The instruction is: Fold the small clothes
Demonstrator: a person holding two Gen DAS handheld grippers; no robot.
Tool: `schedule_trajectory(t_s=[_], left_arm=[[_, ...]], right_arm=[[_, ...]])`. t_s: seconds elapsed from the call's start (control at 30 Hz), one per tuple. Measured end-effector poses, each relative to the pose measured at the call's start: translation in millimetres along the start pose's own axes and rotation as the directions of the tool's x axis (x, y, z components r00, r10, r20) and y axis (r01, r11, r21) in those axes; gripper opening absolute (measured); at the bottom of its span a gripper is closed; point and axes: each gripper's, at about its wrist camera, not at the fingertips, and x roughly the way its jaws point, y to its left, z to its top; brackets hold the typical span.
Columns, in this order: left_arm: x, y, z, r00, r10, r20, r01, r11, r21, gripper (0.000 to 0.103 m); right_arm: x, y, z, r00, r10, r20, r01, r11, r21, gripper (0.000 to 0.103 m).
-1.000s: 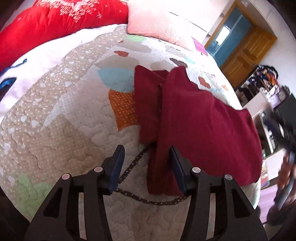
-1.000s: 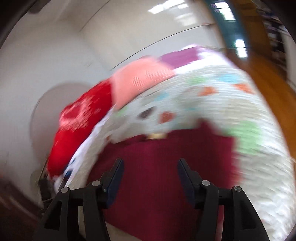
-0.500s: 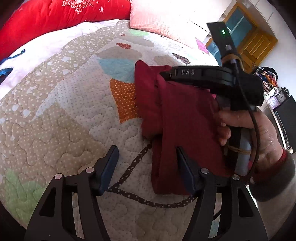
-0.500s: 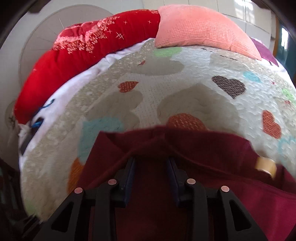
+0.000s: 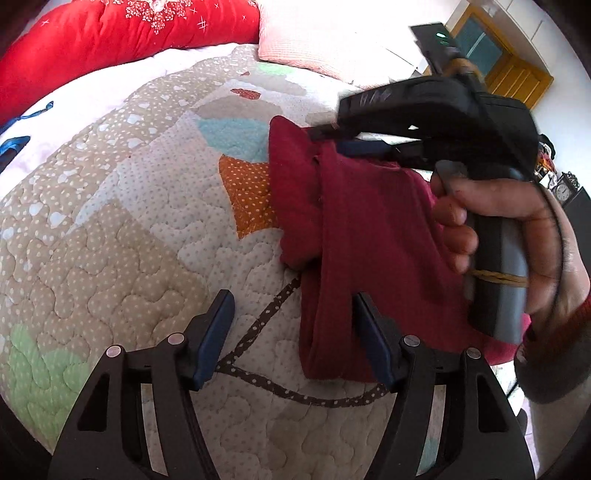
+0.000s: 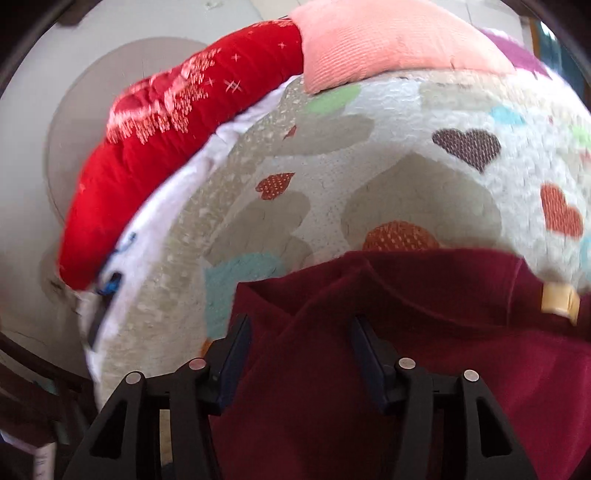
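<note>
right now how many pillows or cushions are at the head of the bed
2 in view: a red cushion along the far left edge of the quilt, and a pink pillow directly to its right. Others may lie outside the frame.

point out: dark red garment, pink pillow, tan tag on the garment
dark red garment (image 5: 369,236), left wrist view, middle of folded panel
pink pillow (image 6: 388,33), right wrist view, centre of its face
tan tag (image 6: 559,298), right wrist view, middle of tag

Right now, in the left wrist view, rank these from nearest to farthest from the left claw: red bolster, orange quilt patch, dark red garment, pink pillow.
1. Dark red garment, its near edge between the left claw's fingers, to the right.
2. Orange quilt patch, just beyond, centre.
3. Red bolster, far left, and pink pillow, far centre, at the head end: too close to call.
</note>
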Motion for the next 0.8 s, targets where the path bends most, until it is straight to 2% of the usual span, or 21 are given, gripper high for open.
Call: schedule_trajectory(t_s=[0.03, 0.07, 0.2, 0.33, 0.37, 0.43, 0.5, 0.57, 0.63, 0.73, 0.8], left_arm=[[-1.5, 0.5, -0.7, 1.000, -0.003, -0.004, 0.003, 1.000, -0.003, 0.067], [-3.5, 1.2, -2.7, 1.000, -0.006, -0.006, 0.006, 1.000, -0.006, 0.067], [-7.2, 3.6, -6.7, 1.000, -0.012, -0.009, 0.012, 1.000, -0.021, 0.067], [-8.2, -0.2, -7.4, 1.000, 0.011, -0.011, -0.011, 1.000, -0.022, 0.067], [-8.4, -2.0, -8.0, 1.000, 0.021, -0.011, -0.021, 1.000, -0.020, 0.067], [-4.5, -4.2, -4.5, 0.999, 0.032, -0.012, -0.032, 0.999, -0.018, 0.067], [-3.7, -5.6, -4.4, 0.999, 0.038, -0.011, -0.039, 0.999, -0.018, 0.068], [-3.8, -5.8, -5.1, 0.999, 0.042, -0.013, -0.042, 0.999, -0.022, 0.069], [-2.2, -9.0, -3.3, 0.999, 0.049, -0.014, -0.050, 0.999, -0.023, 0.070], [3.2, -17.4, -2.5, 0.998, 0.061, -0.013, -0.062, 0.998, -0.014, 0.074], [5.2, -21.7, -3.3, 0.997, 0.073, -0.008, -0.073, 0.997, -0.008, 0.076]], right_arm=[[2.0, 3.4, 0.8, 0.999, -0.038, 0.003, 0.038, 0.999, -0.026, 0.014], [1.9, 6.3, 1.8, 0.998, -0.066, 0.006, 0.066, 0.997, -0.050, 0.009], [-12.5, 12.2, 5.5, 0.996, -0.057, 0.068, 0.062, 0.995, -0.073, 0.006], [9.1, 14.6, 6.9, 0.998, -0.056, 0.038, 0.059, 0.995, -0.079, 0.005], [17.6, 15.7, 5.6, 0.999, -0.028, 0.017, 0.029, 0.996, -0.085, 0.005], [27.7, 16.6, 1.9, 1.000, -0.002, -0.019, 0.001, 0.996, -0.087, 0.005], [15.8, 19.0, -2.0, 1.000, 0.007, 0.005, -0.007, 0.995, -0.102, 0.006], [-6.4, 18.0, -8.8, 0.997, 0.073, 0.029, -0.070, 0.994, -0.084, 0.015], [-30.8, 17.3, -20.3, 0.994, 0.099, 0.050, -0.095, 0.992, -0.080, 0.035], [-56.5, 10.0, -39.5, 0.993, 0.072, 0.097, -0.061, 0.992, -0.114, 0.035], [-66.4, 2.5, -54.0, 0.992, 0.010, 0.126, 0.008, 0.991, -0.136, 0.035]])
